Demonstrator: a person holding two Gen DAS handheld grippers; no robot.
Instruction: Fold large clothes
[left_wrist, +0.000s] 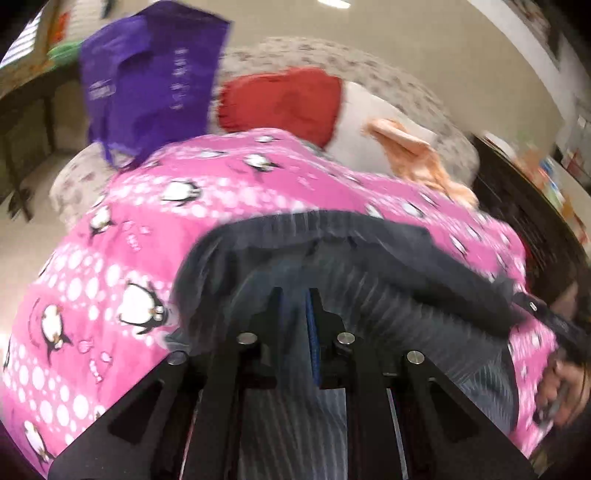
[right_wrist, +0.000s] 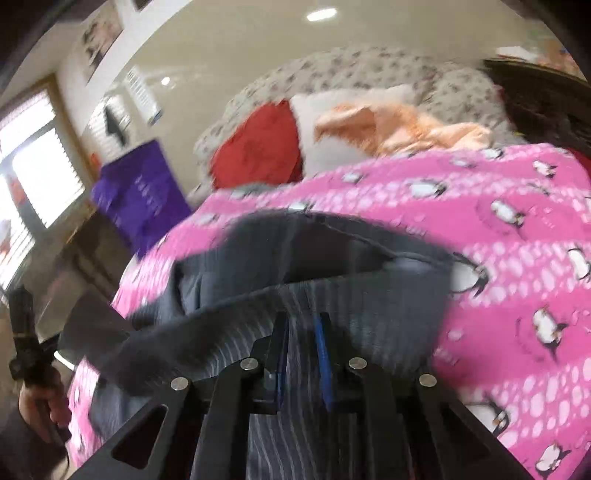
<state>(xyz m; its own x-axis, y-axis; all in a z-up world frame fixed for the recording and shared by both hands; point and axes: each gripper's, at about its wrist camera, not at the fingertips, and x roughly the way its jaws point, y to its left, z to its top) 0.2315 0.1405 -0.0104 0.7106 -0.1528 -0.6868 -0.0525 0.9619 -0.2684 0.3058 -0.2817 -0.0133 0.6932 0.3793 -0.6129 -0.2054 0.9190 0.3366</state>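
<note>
A dark grey pinstriped garment (left_wrist: 332, 266) lies over a pink penguin-print blanket (left_wrist: 129, 258). My left gripper (left_wrist: 294, 295) is shut on the garment, with striped cloth pinched between its fingers. In the right wrist view the same garment (right_wrist: 332, 258) hangs across the pink blanket (right_wrist: 517, 240), and my right gripper (right_wrist: 301, 321) is shut on it too, cloth bunched between the jaws. Both views are motion-blurred. The other gripper and its hand show at the right edge of the left view (left_wrist: 554, 332) and at the left edge of the right view (right_wrist: 33, 369).
Behind the blanket stands a floral sofa (left_wrist: 332, 55) with a red cushion (left_wrist: 284, 103), a white cushion (right_wrist: 314, 122) and an orange cloth (left_wrist: 417, 155). A purple bag (left_wrist: 147, 81) hangs at the left. A dark shelf (left_wrist: 535, 206) stands at the right.
</note>
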